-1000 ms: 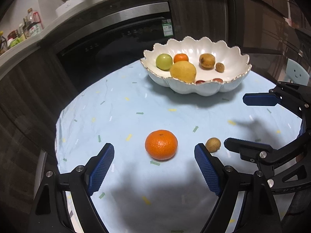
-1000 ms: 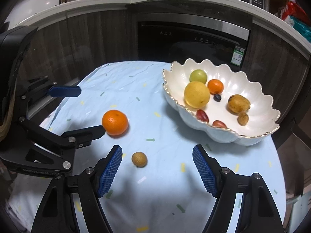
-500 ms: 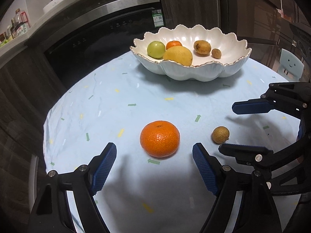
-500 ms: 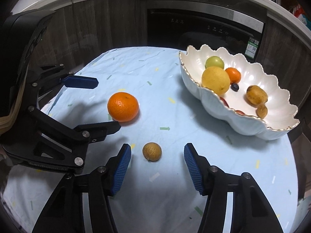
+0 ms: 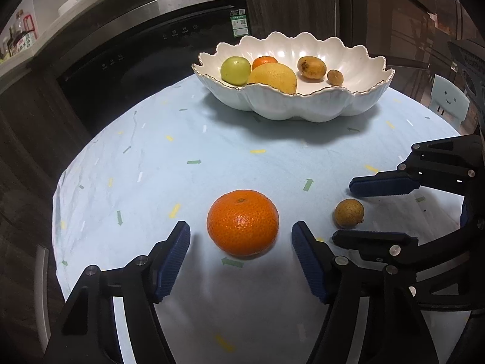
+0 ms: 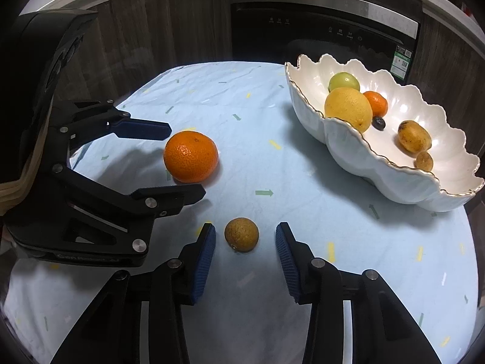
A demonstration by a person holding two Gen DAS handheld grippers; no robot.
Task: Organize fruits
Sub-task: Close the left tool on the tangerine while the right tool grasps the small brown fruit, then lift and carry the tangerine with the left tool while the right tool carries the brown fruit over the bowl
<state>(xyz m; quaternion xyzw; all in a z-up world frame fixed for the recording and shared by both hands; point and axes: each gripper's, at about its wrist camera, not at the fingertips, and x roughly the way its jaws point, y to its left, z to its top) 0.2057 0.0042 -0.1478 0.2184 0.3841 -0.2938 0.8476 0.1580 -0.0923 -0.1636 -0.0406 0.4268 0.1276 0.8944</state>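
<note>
Two closing hand-held grippers straddle orange (image 5: 242,223) and longan (image 6: 241,234).

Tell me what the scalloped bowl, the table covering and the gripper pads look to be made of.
Scalloped bowl: glazed ceramic or porcelain by the look; glossy white with highlights, thin gold rim.
Table covering: light blue woven cloth, matte; creases and wrinkles show, printed with small dashes and arrows.
Gripper pads: blue, ribbed, probably rubber or soft plastic, on black frames, metal or hard plastic, with silver bolts.

Right gripper (image 6: 245,238): jaws closing around small round brown fruit (image 6: 241,234), not touching
Left gripper (image 6: 178,163): flanking orange mandarin (image 6: 191,156)
</note>
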